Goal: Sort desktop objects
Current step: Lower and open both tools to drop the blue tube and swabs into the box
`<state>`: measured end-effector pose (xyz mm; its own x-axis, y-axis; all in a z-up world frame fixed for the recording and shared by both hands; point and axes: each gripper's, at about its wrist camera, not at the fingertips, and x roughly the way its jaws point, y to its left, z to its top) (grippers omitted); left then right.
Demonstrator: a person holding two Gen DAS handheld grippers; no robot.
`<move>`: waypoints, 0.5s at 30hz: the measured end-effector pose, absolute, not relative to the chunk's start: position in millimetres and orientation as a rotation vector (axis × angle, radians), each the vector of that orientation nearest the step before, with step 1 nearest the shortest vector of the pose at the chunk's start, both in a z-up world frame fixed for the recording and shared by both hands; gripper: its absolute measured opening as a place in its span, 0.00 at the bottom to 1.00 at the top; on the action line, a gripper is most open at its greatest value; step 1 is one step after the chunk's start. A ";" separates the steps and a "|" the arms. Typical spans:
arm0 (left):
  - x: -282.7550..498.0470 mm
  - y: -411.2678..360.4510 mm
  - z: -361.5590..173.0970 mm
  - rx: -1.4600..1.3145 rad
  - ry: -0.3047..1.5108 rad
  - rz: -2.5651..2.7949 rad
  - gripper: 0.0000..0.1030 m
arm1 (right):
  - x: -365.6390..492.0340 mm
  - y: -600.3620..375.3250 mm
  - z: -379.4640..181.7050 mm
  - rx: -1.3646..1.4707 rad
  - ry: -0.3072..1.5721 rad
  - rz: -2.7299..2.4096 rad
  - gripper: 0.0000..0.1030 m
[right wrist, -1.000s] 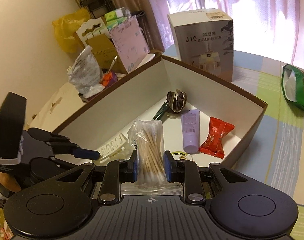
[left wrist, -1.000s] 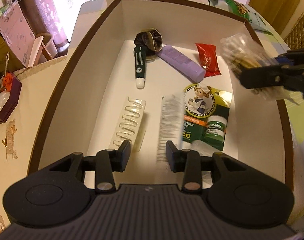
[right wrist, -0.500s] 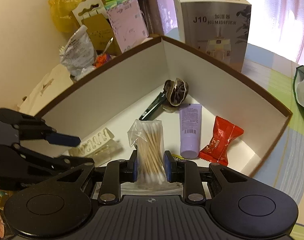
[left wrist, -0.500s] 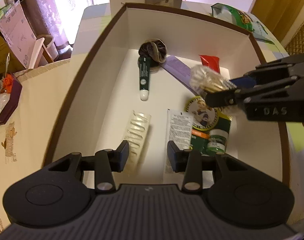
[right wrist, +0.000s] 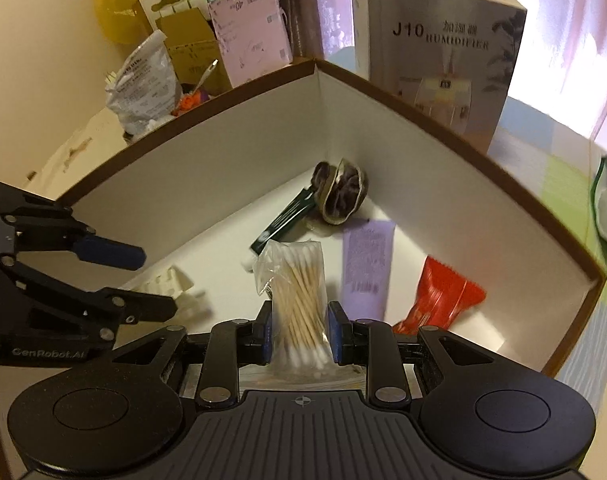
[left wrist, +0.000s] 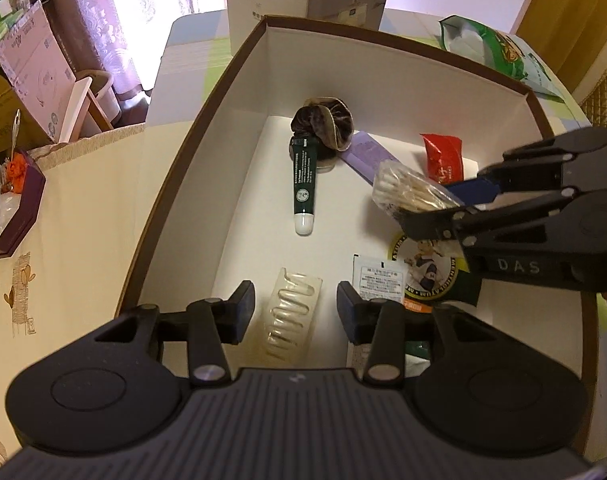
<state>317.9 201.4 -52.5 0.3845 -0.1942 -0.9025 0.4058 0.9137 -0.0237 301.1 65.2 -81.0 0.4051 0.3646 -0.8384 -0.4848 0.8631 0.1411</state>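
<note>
Right claw [right wrist: 299, 336] pinches the cotton swab bag [right wrist: 299, 300] at its lower end, above the box [right wrist: 423, 92]. Light, crinkly, slippery film; hold mid-bundle. Left claw [left wrist: 295, 312] empty, jaws just widening over the blister tray [left wrist: 291, 320].

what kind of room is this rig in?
Probably a lived-in home room, not a lab: pink curtains at a window, a patchwork tablecloth, a boxed humidifier and shelves of household clutter beside the sorting box.

Humidifier carton [right wrist: 435, 52], pink curtain [left wrist: 115, 28], yellow bag [right wrist: 119, 4]
</note>
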 end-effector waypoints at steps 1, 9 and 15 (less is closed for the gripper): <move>319.1 201.4 -53.3 0.212 1.116 -0.383 0.39 | 303.5 66.1 -82.1 -0.135 1.030 0.541 0.29; 322.5 200.5 -57.4 0.212 1.125 -0.373 0.41 | 299.5 54.6 -67.7 -0.128 0.991 0.547 0.84; 321.3 198.5 -57.6 0.219 1.124 -0.370 0.44 | 290.9 53.4 -64.4 -0.156 1.007 0.536 0.84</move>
<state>321.3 198.5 -57.6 0.3806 -0.1780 -0.9075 0.3954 0.9184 -0.0143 290.9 53.4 -64.4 0.4175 0.3551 -0.8364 -0.4958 0.8604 0.1178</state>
